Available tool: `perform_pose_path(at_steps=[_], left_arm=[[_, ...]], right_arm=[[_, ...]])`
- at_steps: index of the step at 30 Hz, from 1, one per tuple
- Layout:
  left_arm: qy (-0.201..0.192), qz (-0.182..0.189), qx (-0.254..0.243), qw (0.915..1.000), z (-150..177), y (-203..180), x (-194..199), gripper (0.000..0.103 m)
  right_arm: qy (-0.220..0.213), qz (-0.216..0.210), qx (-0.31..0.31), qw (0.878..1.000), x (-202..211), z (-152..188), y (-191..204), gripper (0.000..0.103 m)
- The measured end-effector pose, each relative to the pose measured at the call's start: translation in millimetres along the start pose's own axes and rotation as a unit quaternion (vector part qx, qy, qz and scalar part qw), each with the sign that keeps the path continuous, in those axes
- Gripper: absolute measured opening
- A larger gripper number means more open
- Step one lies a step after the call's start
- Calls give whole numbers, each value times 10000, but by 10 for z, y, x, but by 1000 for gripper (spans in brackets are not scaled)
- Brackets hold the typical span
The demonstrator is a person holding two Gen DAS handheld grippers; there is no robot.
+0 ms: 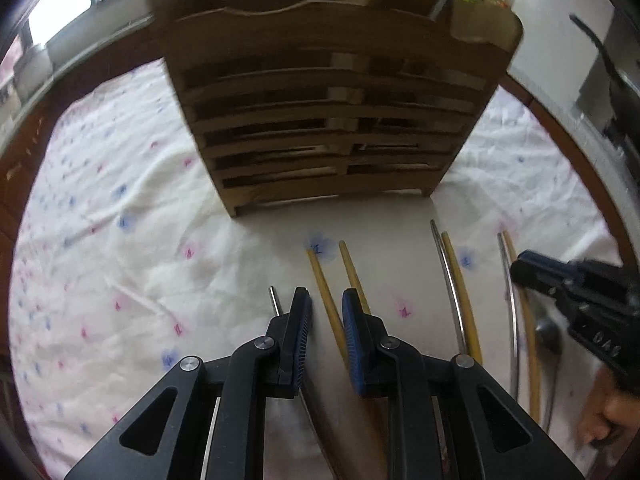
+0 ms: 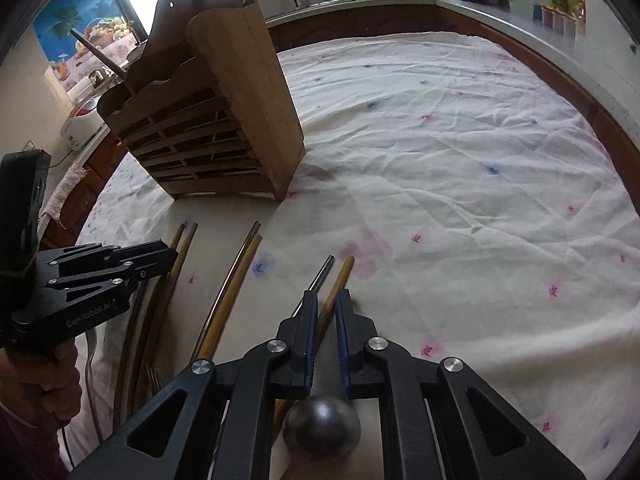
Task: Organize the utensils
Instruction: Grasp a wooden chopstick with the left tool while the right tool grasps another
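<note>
Wooden utensil rack [image 1: 324, 120] stands at twelve o'clock on the flowered cloth [image 2: 460, 152]; chopsticks lie in pairs before it.
Open cloth spreads wide toward three o'clock of the rack. Left gripper [image 1: 326, 312] has narrowly parted fingers straddling two bamboo chopsticks [image 1: 324, 280]; whether they pinch, I cannot tell. Right gripper [image 2: 326, 312] is clenched on a bamboo chopstick [image 2: 338, 284] beside a steel one [image 2: 324, 272].

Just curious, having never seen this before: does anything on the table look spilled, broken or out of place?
Nothing looks spilled or broken. The wooden rack stands upright, and the chopsticks lie in rough rows on the wrinkled cloth, metal mixed with bamboo.
</note>
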State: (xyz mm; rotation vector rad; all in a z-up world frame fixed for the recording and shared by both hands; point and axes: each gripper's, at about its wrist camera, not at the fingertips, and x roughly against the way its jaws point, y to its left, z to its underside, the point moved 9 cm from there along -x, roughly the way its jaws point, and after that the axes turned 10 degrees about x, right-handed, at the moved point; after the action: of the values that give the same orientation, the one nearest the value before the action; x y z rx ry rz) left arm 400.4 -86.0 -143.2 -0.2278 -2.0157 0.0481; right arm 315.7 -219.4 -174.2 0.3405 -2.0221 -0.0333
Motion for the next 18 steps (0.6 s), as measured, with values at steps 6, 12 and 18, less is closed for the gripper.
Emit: perform_pose_path(at_steps=[6,12,18], left_arm=[[5,-100,-161,9998,-17,-67,-30,13],[-87,5,-123,9999,60,-115,9,4],[-296,284,126,9991,156,-61,286,3]], right_arm=[[-2,205,259,9995,-24,-11,59,9],[-111,-62,-129,9998,18,-3,26,7],[-424,-325,-327,9980,309,-24,97,5]])
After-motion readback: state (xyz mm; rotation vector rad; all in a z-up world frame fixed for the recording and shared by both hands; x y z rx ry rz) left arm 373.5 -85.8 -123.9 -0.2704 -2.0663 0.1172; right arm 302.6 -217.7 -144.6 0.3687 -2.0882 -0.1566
